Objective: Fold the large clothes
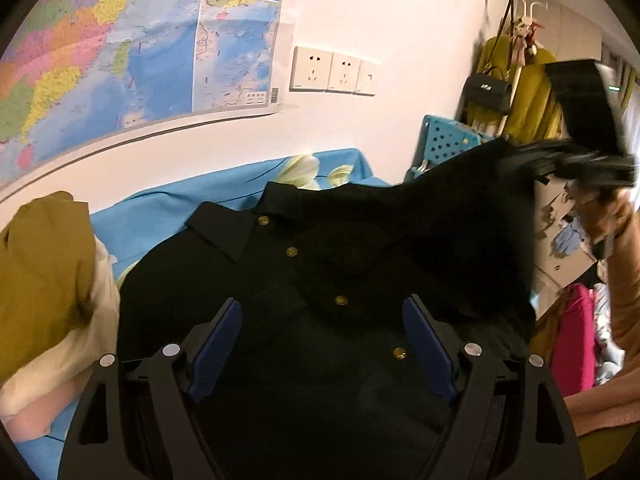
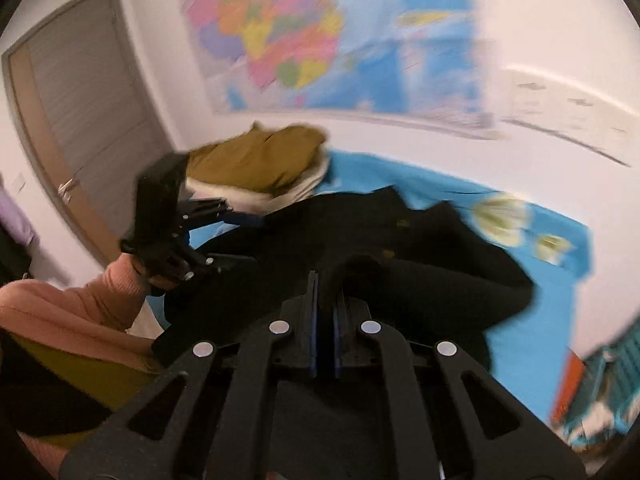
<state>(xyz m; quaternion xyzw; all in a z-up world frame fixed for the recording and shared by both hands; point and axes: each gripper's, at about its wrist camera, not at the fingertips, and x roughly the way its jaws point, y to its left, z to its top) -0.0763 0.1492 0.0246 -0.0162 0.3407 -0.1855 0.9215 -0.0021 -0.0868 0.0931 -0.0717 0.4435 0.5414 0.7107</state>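
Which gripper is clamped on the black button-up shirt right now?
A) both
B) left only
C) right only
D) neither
C: the right gripper has its pads pinched on a raised fold of the black button-up shirt, while the left gripper stands wide open above the button placket, gripping nothing.

Right hand-held gripper (image 2: 324, 300) pinches black shirt (image 2: 420, 264); blue sheet (image 2: 532, 320) beneath.
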